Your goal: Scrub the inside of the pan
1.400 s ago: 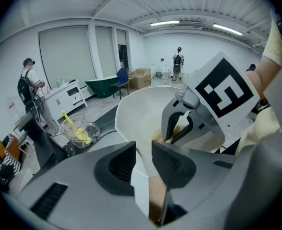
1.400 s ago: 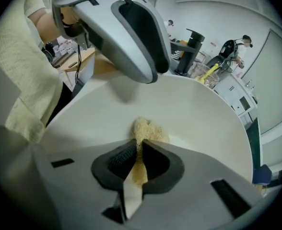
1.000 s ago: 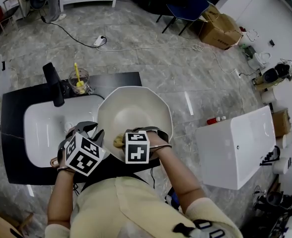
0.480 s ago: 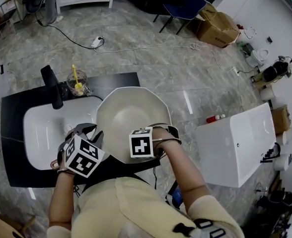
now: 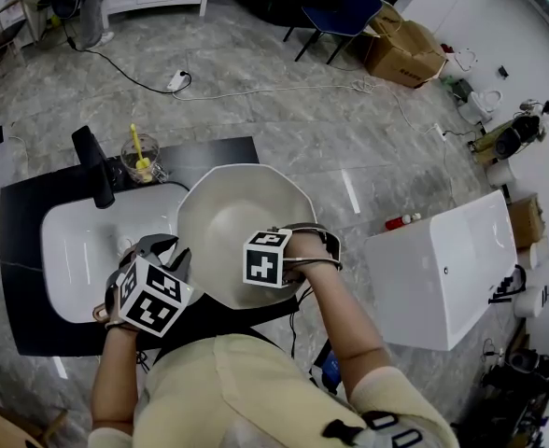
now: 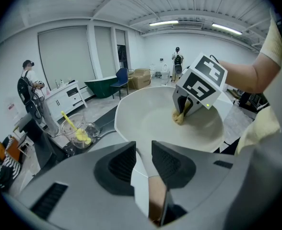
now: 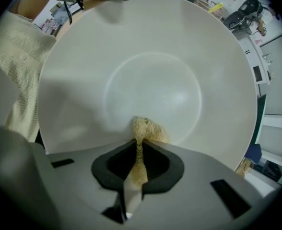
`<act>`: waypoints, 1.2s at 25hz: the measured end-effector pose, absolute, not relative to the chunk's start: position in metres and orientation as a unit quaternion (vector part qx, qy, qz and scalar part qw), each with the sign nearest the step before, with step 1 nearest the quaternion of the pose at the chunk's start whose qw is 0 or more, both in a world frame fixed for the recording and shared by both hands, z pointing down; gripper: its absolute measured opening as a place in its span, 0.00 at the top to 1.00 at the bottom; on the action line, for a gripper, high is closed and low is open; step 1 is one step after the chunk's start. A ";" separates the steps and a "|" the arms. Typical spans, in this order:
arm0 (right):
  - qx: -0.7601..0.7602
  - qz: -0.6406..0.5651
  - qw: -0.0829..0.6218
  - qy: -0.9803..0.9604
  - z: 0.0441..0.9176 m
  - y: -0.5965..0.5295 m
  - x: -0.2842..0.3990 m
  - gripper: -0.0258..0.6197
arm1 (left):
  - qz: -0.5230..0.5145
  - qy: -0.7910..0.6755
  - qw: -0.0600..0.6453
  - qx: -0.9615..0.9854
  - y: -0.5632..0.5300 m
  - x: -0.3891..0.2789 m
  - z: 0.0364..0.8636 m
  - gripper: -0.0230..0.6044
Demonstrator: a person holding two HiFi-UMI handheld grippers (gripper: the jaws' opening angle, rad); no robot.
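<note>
One tan scrub pad [image 7: 149, 128] is pinched by the right gripper [image 7: 139, 143] and pressed against the inner wall of the one pan [image 5: 242, 208]. The pan's handle is clamped by the left gripper [image 6: 143, 157]. One sink [image 5: 74, 250] and one jar [image 5: 140, 161] are seen beyond.

No legible text, brand or number in any view. The only sign-like marks are black-and-white square coded patterns on the white marker cube [image 5: 151, 294] of the left gripper [image 6: 142, 152] and on the white marker cube [image 5: 267, 258] of the right gripper [image 7: 140, 143] (pixel blocks only, no letters or digits). Any print on the brown cardboard boxes [image 5: 403, 43] is too small to make out.
</note>
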State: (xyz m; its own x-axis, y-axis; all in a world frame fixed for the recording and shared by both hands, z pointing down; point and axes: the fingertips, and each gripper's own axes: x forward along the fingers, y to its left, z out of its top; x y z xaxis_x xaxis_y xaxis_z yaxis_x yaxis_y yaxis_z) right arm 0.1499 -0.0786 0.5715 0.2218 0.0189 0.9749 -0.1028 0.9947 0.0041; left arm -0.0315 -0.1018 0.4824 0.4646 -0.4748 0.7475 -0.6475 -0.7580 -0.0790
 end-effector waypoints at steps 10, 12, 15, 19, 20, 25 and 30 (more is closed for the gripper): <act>0.149 -0.006 0.769 -0.622 0.573 -0.129 0.155 0.89 | 0.398 -0.332 0.108 0.848 -0.102 -0.031 0.482 0.79; 0.172 -0.016 0.762 -0.624 0.574 -0.140 0.153 0.89 | 0.398 -0.332 0.107 0.848 -0.102 -0.031 0.482 0.79; 0.209 -0.035 0.746 -0.632 0.573 -0.157 0.146 0.89 | 0.399 -0.333 0.108 0.848 -0.102 -0.031 0.482 0.79; 0.236 -0.056 0.721 -0.649 0.574 -0.171 0.134 0.89 | 0.398 -0.333 0.108 0.848 -0.102 -0.031 0.482 0.79; 0.241 -0.063 0.716 -0.653 0.574 -0.173 0.130 0.89 | 0.398 -0.333 0.108 0.848 -0.101 -0.031 0.482 0.79; 0.261 -0.102 0.678 -0.679 0.572 -0.185 0.108 0.89 | 0.398 -0.333 0.107 0.848 -0.103 -0.032 0.484 0.79; 0.281 -0.108 0.618 -0.726 0.559 -0.188 0.089 0.89 | 0.398 -0.333 0.108 0.848 -0.102 -0.031 0.483 0.79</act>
State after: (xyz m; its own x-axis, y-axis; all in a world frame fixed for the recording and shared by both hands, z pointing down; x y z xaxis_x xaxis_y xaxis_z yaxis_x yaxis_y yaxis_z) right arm 0.0886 -0.1882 0.5594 -0.0767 -0.5422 0.8367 -0.2745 0.8183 0.5051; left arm -0.0308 -0.1023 0.4830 0.4618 -0.4795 0.7462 -0.6507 -0.7548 -0.0824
